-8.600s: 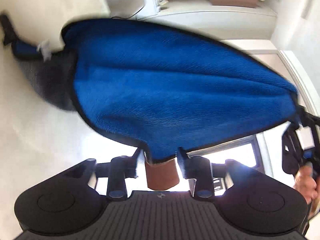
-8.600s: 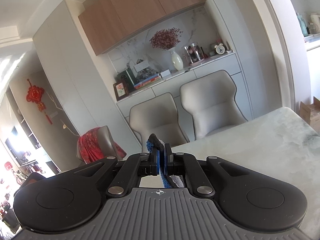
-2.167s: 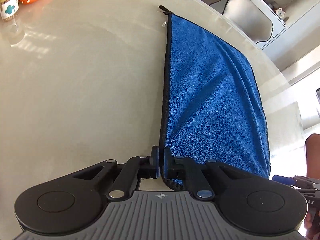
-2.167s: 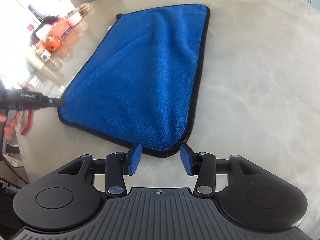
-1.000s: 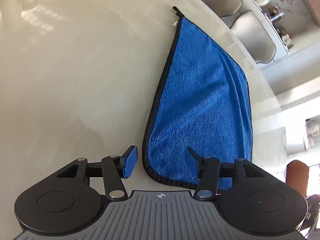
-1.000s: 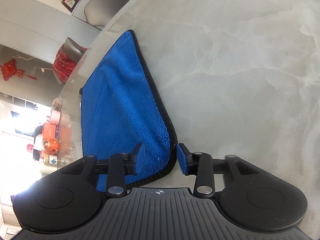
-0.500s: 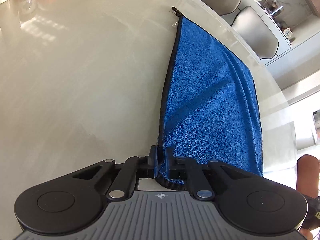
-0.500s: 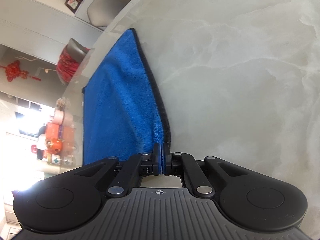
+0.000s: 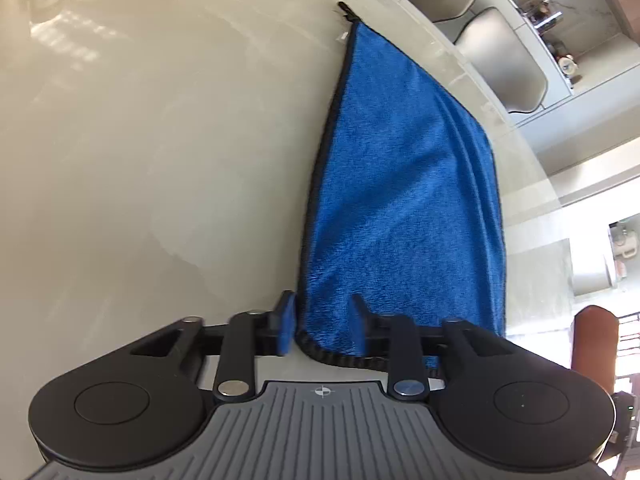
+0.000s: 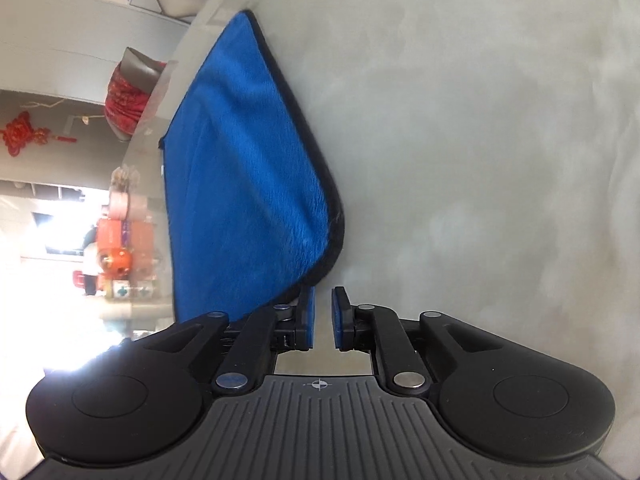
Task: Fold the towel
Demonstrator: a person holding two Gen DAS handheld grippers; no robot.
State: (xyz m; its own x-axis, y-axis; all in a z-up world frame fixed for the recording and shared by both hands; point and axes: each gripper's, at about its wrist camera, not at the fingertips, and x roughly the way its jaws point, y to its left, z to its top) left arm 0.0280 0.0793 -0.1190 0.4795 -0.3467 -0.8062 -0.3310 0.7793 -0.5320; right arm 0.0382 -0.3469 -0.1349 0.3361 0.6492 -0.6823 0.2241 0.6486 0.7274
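The left gripper (image 9: 322, 326) had its two blue-padded fingers spread apart, and the near corner of the towel (image 9: 400, 208) lay between them, its black hem curving just in front of the gripper body. Neither pad pressed on the cloth. From that corner the towel ran away across the table (image 9: 140, 140), lying flat as a long blue shape with a few soft ridges along its far side. A small black loop (image 9: 345, 7) stuck out from the towel's far corner, close to the table's edge. Beyond that edge, past the towel, stood two pale chairs (image 9: 500, 64) in front of a shelf with small ornaments.

The right gripper (image 10: 322, 316) was also parted, by a narrower gap, with bare table (image 10: 480, 140) showing between its pads. The towel (image 10: 248, 184) lay just ahead and to the left of those fingers; its rounded, black-edged corner ended right beside the left fingertip, and whether it touched could not be told. The picture was somewhat blurred. Off the towel's far end a chair draped in red cloth (image 10: 126, 96) stood beyond the table, and to the towel's left sat an orange container (image 10: 114, 258) among other small items on the tabletop.
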